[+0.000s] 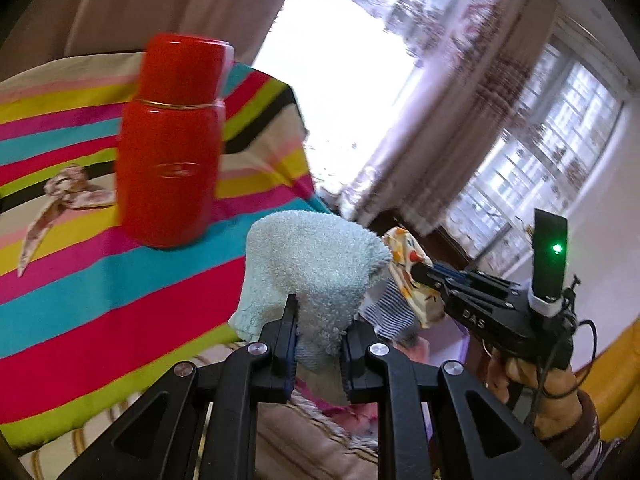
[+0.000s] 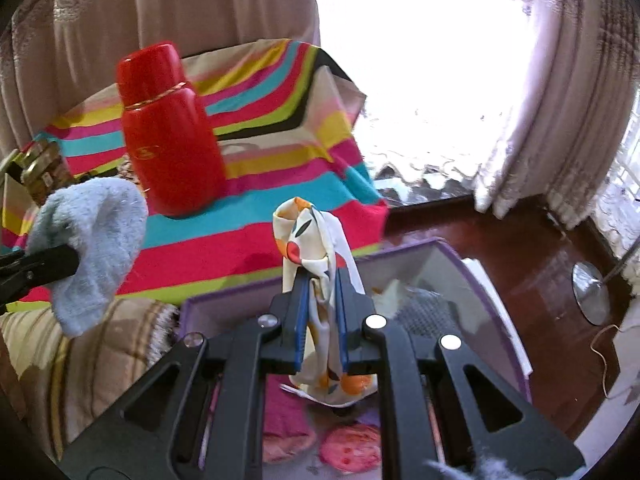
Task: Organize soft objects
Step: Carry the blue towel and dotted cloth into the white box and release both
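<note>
My left gripper (image 1: 320, 320) is shut on a pale blue fluffy towel (image 1: 316, 260) and holds it in the air past the table's edge; the towel also shows in the right wrist view (image 2: 96, 240). My right gripper (image 2: 322, 280) is shut on a white scarf with orange and red spots (image 2: 316, 236), held above a purple box (image 2: 500, 312). The right gripper and scarf (image 1: 408, 264) show in the left wrist view, just right of the towel. A floral hair tie (image 1: 64, 196) lies on the striped cloth.
A red thermos (image 1: 172, 140) stands on the table under a striped cloth (image 1: 100, 300); it also shows in the right wrist view (image 2: 172, 140). The purple box holds several soft items, among them pink cloths (image 2: 352, 452). Curtains (image 2: 540, 100) and a bright window lie behind.
</note>
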### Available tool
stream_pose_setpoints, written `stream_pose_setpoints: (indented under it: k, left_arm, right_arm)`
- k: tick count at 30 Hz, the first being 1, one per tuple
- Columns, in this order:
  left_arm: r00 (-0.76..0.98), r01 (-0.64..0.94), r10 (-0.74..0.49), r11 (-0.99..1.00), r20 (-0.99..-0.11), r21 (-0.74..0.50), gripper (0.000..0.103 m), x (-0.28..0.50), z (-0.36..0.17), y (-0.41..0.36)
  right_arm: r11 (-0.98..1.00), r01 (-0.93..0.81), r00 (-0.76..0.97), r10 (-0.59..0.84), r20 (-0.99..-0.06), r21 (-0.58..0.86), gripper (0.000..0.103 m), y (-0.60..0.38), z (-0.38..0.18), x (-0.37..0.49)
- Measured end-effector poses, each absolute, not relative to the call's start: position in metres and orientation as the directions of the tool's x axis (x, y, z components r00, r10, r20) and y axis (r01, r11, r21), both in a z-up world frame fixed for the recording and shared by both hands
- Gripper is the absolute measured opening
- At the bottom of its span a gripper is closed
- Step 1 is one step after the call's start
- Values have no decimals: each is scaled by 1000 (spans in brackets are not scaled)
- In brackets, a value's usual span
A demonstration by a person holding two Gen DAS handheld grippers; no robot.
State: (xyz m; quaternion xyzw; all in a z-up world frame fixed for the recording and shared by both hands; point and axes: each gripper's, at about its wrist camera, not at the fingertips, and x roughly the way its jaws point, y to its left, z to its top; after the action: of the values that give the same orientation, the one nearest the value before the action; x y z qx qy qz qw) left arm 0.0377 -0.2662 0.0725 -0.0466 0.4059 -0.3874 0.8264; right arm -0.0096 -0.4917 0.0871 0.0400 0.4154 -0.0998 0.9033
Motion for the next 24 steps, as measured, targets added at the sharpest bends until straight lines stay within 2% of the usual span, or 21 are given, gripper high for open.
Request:
stream_pose_setpoints:
  k: [6, 14, 15, 17, 18, 19, 22, 24]
  left_arm:
    - [303, 670, -706, 635, -640, -383, 18, 22, 73, -292]
    - [150, 728, -756, 520, -637, -447, 18, 14, 67, -322]
    - [122, 731, -762, 502, -636, -462, 21, 13, 65, -325]
    - [70, 728, -765, 478, -640, -492, 34, 12, 61, -330]
    - [69, 724, -757, 486, -649, -490, 45, 13, 59, -332]
    - [77, 723, -753, 494, -654, -483, 49, 13, 59, -332]
    - [90, 714, -756, 503, -649, -487, 49, 17, 60, -329]
    - [114, 707, -753, 520, -648, -479, 49, 19, 62, -324]
  right_arm:
    - [958, 280, 609, -222, -761, -56, 15, -516, 87, -29]
    - [930, 357, 569, -292, -769, -89, 16, -545, 90, -57]
    - [925, 368, 562, -299, -771, -91, 16, -548, 90, -60]
    - [921, 380, 549, -302, -780, -89, 20, -553, 88, -64]
    - [920, 382, 545, -301, -782, -88, 24, -554, 87, -63]
    - [919, 384, 542, -300, -785, -86, 31, -555, 86, -63]
    - [922, 379, 552, -298, -779, -85, 48, -553, 88, -62]
    - [924, 372, 555, -296, -777, -86, 51, -550, 88, -60]
